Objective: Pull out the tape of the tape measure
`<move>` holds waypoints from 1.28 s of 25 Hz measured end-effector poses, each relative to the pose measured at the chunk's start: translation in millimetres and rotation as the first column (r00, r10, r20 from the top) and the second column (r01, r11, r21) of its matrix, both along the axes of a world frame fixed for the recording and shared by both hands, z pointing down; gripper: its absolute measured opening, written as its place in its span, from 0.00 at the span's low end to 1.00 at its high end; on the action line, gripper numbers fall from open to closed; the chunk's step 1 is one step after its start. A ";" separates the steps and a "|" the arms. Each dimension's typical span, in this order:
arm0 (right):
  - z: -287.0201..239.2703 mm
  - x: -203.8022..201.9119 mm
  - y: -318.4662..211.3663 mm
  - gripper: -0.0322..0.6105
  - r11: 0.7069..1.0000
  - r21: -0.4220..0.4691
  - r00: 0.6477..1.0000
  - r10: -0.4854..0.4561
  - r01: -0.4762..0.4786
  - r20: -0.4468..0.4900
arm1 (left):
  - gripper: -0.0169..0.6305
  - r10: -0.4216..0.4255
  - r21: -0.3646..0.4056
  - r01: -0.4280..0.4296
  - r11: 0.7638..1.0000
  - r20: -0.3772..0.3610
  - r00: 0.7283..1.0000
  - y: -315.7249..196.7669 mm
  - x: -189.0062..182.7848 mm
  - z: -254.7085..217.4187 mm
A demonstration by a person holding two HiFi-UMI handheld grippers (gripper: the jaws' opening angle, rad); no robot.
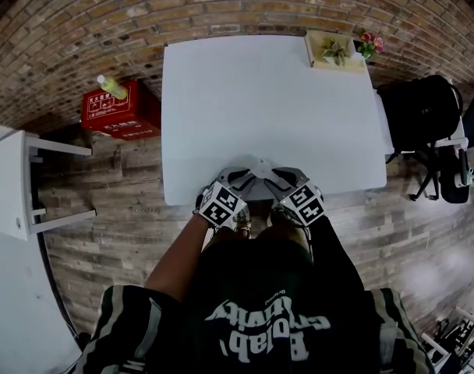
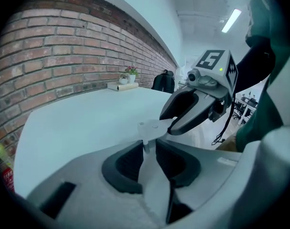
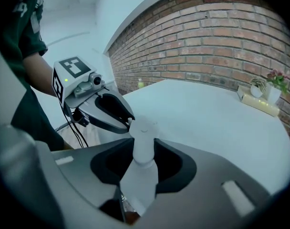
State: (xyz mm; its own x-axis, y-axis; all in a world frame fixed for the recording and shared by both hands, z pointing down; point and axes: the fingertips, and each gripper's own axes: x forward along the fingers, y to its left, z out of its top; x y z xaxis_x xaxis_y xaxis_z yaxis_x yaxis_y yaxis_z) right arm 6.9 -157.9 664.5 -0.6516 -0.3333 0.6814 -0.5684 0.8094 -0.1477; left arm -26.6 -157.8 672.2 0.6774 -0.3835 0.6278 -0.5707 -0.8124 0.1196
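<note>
White plastic is showing between both tools: the tape measure (image 3: 144, 132) is being held over the pale worktop (image 1: 221, 92), close to its near edge and right in front of the person. The right tool (image 1: 277, 174) is gripping its rounded body, with the jaws closed partway around it. The left tool (image 2: 147, 149) is pinching the thin tape end (image 2: 148, 126) with its jaws drawn narrow, and its tips are meeting the other tool's. A potted plant (image 1: 334, 51) and pink flowers (image 1: 369, 43) are standing at the far corner, well apart from the tools.
</note>
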 end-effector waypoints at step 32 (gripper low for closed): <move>-101.6 -11.3 -66.5 0.28 0.962 0.020 0.961 0.272 -0.273 0.046 | 0.09 -0.393 0.007 0.395 0.919 -0.102 0.914 -77.5 -52.1 -113.5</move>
State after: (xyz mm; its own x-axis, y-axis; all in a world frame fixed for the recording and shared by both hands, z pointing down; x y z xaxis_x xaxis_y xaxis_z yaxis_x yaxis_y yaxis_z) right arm -4.4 -224.3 562.9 -0.5620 -0.5196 0.6435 -0.7615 0.6287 -0.1574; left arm -78.7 -235.4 558.7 0.5244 -0.6476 0.5529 -0.8320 -0.5277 0.1710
